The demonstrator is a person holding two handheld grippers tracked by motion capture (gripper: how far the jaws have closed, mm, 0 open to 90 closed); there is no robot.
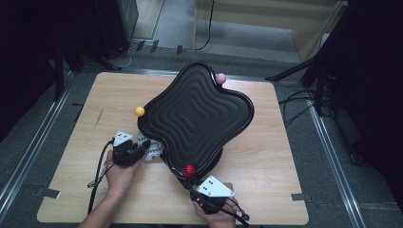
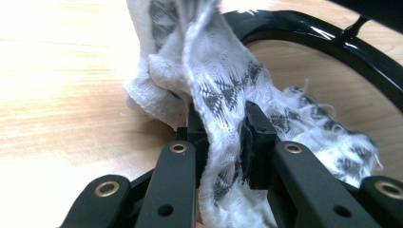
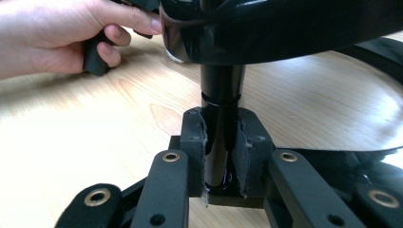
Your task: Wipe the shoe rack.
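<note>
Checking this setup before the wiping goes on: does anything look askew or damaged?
The black tray sits tilted on its stand, near side lower. The right gripper clamps the post beneath it. The cloth pinched in the left gripper has a frayed edge. Nothing is spilled.

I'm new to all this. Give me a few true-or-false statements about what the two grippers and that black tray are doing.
1. The left gripper is shut on a white patterned cloth. True.
2. The right gripper grips a red ball. False: it clamps the black post under the tray; the red ball sits on the tray's rim.
3. The tray lies flat on the table. False: it stands raised on a stand and looks tilted.
4. Yellow, pink and red balls sit at the tray's edge. True.
5. The cloth lies on top of the tray. False: it hangs at the tray's near left edge, by the base ring.
</note>
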